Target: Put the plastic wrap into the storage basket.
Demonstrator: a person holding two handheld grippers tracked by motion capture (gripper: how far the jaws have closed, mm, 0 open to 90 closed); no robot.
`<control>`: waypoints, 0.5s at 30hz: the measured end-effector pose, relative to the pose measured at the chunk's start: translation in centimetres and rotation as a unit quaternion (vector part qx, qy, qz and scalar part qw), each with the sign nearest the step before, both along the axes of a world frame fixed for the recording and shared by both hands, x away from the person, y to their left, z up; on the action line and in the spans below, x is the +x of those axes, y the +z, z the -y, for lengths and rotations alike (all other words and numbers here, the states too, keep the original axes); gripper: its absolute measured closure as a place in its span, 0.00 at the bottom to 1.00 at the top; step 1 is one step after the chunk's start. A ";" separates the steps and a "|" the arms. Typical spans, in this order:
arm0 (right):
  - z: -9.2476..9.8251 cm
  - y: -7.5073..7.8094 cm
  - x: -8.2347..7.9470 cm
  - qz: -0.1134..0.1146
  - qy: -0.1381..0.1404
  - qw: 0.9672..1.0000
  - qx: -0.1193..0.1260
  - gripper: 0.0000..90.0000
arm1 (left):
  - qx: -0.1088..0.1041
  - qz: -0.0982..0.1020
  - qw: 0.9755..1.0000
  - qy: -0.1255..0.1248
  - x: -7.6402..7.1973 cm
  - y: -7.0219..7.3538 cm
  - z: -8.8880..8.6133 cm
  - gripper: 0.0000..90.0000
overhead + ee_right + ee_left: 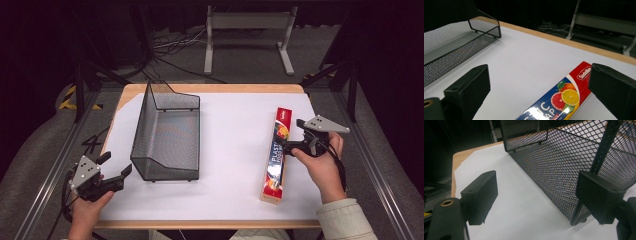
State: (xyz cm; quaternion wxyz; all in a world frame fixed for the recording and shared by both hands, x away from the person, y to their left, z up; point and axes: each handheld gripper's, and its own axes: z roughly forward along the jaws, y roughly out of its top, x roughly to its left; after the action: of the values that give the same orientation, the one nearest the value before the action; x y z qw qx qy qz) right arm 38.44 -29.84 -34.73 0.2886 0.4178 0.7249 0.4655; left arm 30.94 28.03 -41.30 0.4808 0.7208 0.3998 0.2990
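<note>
Plastic-wrap box (pixel 276 157) lay lengthwise, running away from the person, on the table's right side; right gripper (pixel 291 145), jaws wide and empty, hovered at its right flank; left gripper (pixel 116 171), also open, waited beside the mesh basket (pixel 167 132).

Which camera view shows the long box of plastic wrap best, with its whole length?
The high view: the plastic wrap box lies there at full length on the white sheet, beside the right hand-held gripper. The right gripper view gives a close look at one end with the fruit picture. The left gripper view faces the mesh basket.
</note>
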 end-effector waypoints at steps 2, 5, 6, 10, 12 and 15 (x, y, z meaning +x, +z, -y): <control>-0.3 -0.3 0.4 -0.022 -0.012 1.000 -0.002 0.05 | 0.000 0.001 1.000 0.000 -0.1 -0.2 0.0 0.21; -0.9 -0.8 0.9 -0.042 -0.025 0.999 -0.007 0.05 | -0.015 -0.004 1.000 -0.001 0.0 -0.4 -0.3 0.21; -1.1 -0.9 1.0 -0.038 -0.028 0.999 -0.006 0.05 | -0.015 -0.004 1.000 -0.001 0.0 -0.4 -0.3 0.21; -1.6 -1.4 1.5 -0.043 -0.059 0.997 -0.001 0.04 | -0.035 -0.003 0.999 -0.006 -0.1 -0.2 -0.5 0.21; -1.8 -1.8 1.7 -0.068 -0.073 0.995 0.002 0.03 | -0.029 0.000 1.000 -0.010 -0.1 -0.1 -0.3 0.21; -2.1 -2.4 2.0 -0.098 -0.088 0.991 -0.003 0.04 | -0.021 0.003 1.000 -0.013 -0.1 0.0 0.1 0.21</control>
State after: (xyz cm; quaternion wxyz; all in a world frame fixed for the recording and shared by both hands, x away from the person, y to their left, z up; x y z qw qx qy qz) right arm 40.45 -27.75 -37.12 0.2571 0.5226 0.7115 0.3932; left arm 30.81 27.89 -41.25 0.5009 0.7149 0.3948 0.2867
